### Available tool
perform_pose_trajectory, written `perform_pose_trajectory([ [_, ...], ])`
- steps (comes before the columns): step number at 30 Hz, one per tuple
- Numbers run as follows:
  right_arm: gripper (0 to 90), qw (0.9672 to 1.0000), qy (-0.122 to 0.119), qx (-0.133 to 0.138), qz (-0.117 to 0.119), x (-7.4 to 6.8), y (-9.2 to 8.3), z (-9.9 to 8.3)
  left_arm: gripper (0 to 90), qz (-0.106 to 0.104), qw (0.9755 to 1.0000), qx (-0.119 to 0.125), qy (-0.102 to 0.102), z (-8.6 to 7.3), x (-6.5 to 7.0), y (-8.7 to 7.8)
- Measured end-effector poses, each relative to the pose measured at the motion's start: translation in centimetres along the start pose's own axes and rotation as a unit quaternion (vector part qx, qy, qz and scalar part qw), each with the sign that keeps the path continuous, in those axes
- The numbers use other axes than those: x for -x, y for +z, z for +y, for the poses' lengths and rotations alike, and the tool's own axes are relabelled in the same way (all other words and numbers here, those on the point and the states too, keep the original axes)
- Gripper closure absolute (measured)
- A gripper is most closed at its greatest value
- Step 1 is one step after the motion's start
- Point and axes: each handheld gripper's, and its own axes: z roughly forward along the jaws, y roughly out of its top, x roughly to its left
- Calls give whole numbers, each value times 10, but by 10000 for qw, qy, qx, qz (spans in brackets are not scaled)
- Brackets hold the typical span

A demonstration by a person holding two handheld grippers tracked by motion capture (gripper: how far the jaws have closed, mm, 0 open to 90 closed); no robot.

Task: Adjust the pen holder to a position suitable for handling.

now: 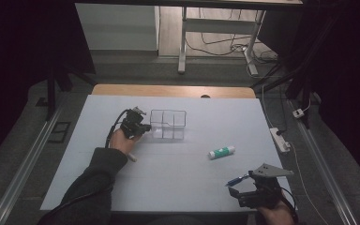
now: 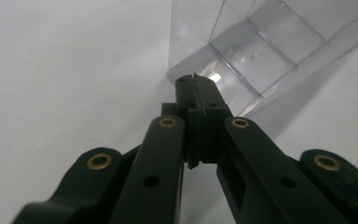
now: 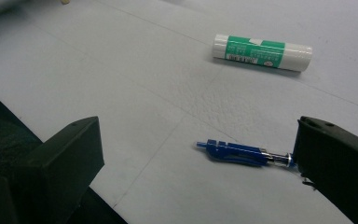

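So, the right gripper (image 3: 196,154) is sitting wide open near the front right corner of the bench (image 1: 168,183), and the blue pen (image 3: 240,153) lies flat between its jaws, much closer to one jaw, its metal end tucked right against or behind it (can't tell if they actually touch). In the high view the pen (image 1: 236,180) pokes out just left of that gripper (image 1: 242,190).

Handling-wise, the pen looks like a light, stiff plastic thing with a clip. It's probably a bit slick and thin, so it could roll or flip out if pinched near one tip. Best bet would be to grab across the barrel around the middle, where the clip part gives some flat edge to bite on, and close gently. It shouldn't need much force.

The glue stick (image 3: 262,52) lies well apart from the pen, farther up the bench. It's round and smooth, so likely a roller too.

Over on the other side, the left gripper (image 2: 198,86) has its jaws pressed together with nothing thick between them, though a thin sliver seems to sit at the tips, and it's hard to say what that is. It's right at the lower corner of the clear organizer box (image 2: 261,51), which looks like thin, rigid plastic that's easy to slide around.
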Motion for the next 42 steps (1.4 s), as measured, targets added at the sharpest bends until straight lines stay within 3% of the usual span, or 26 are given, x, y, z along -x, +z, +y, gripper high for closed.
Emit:
perform_pose_trajectory([
  [8, 13, 10000, -15, -3, -8, 0, 0, 0, 890, -67, 9998, -42, 154, 3, 10, 3],
  [14, 13, 10000, -13, 26, 7, 0, 0, 0, 882, -47, 9999, 49, 153, 4, 9, -2],
  [19, 13, 10000, 5, 29, 9, 0, 0, 0, 685, 119, 9996, 159, 222, 2, 8, -24],
  [24, 13, 10000, -10, 30, 4, 0, -1, 0, 488, -88, 9995, 268, 133, -2, 8, -43],
  [29, 13, 10000, 13, 35, 12, 0, -1, 0, 334, -220, 9989, 356, 224, -10, 16, -67],
  [34, 13, 10000, 8, 45, 12, 0, -1, 0, 216, -337, 9979, 465, 291, -29, 31, -94],
  [37, 13, 10000, 8, 49, 1, 0, -1, 0, 127, -711, 9957, 566, 163, -50, 38, -112],
  [38, 13, 10000, 7, 52, 1, 0, -1, 0, 112, -711, 9957, 566, 163, -50, 38, -112],
  [42, 13, 10000, 23, 53, 4, 0, -1, 0, 65, -774, 9955, 543, 107, -78, 46, -130],
])
